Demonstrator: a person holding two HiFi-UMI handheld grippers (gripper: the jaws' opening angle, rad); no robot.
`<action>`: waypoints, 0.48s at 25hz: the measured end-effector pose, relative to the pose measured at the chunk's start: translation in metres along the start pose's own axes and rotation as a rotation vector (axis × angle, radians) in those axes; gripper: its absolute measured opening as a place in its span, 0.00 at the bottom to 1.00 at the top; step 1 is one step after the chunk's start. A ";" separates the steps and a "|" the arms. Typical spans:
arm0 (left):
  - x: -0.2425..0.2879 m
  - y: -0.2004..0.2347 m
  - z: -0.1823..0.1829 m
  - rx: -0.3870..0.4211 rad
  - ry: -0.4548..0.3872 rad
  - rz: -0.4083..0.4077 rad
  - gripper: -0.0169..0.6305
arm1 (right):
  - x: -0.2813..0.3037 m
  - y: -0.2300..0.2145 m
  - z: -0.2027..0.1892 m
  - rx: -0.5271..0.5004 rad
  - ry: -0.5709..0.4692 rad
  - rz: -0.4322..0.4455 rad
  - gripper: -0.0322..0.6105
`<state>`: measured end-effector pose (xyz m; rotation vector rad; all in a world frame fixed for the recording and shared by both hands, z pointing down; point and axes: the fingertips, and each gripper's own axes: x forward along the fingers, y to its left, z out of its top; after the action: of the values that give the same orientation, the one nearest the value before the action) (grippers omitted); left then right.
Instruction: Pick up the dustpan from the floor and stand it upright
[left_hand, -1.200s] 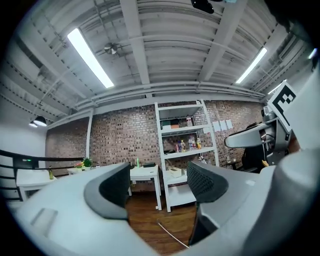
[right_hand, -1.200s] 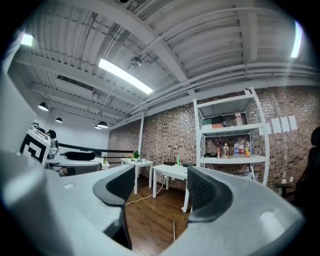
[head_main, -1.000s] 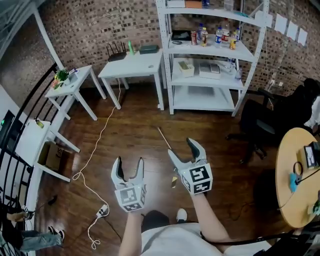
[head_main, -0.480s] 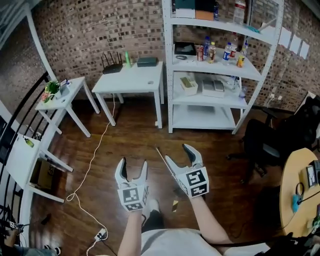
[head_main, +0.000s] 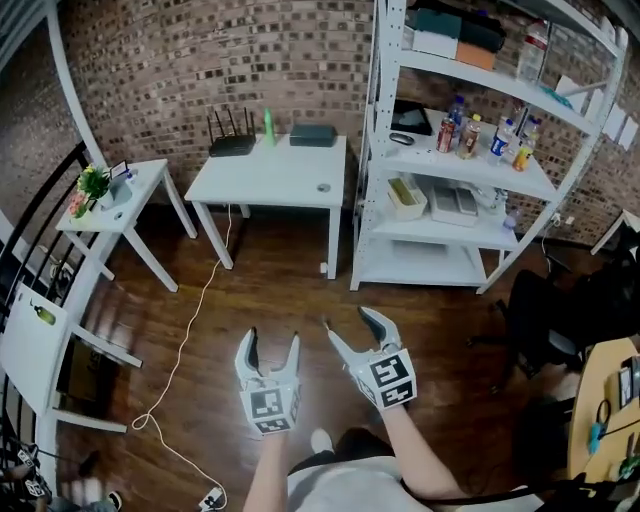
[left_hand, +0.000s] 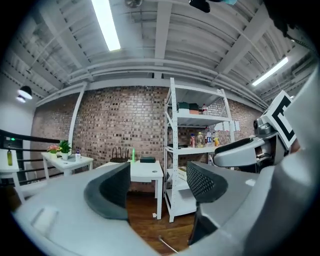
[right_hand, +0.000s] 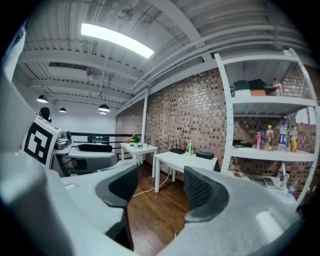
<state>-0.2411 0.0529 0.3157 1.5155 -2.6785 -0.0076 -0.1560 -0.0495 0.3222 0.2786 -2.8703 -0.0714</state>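
Low in the head view my left gripper (head_main: 271, 337) and right gripper (head_main: 350, 322) are held side by side above the wooden floor. Both point level toward the back wall. The left gripper (left_hand: 157, 185) is open with only floor between its pads. My right gripper (right_hand: 157, 187) has its jaws closing, with nothing between them. A thin pale stick (head_main: 325, 323) lies on the floor just left of the right gripper's tips, and the stick (left_hand: 167, 244) shows again low in the left gripper view. I see no dustpan pan in any view.
A white table (head_main: 270, 175) stands ahead against the brick wall, with a white shelf rack (head_main: 450, 225) of bottles and boxes to its right. A small side table (head_main: 110, 200) and railing are at left. A white cable (head_main: 190, 320) trails over the floor. A black chair (head_main: 545, 320) is at right.
The whole view has advanced toward the table and shelf rack, which now look nearer. Both grippers travelled forward with it. The small yellow piece on the floor has dropped out of sight.
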 end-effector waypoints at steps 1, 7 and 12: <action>0.012 0.005 -0.005 -0.010 0.010 -0.008 0.60 | 0.013 -0.002 -0.005 0.004 0.023 0.004 0.47; 0.076 0.035 -0.062 -0.047 0.106 -0.046 0.60 | 0.090 -0.022 -0.053 0.048 0.150 0.026 0.43; 0.146 0.060 -0.088 -0.049 0.157 -0.068 0.60 | 0.164 -0.046 -0.069 0.084 0.182 0.031 0.43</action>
<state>-0.3621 -0.0386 0.4139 1.5238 -2.4873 0.0405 -0.2854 -0.1282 0.4260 0.2425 -2.6995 0.0761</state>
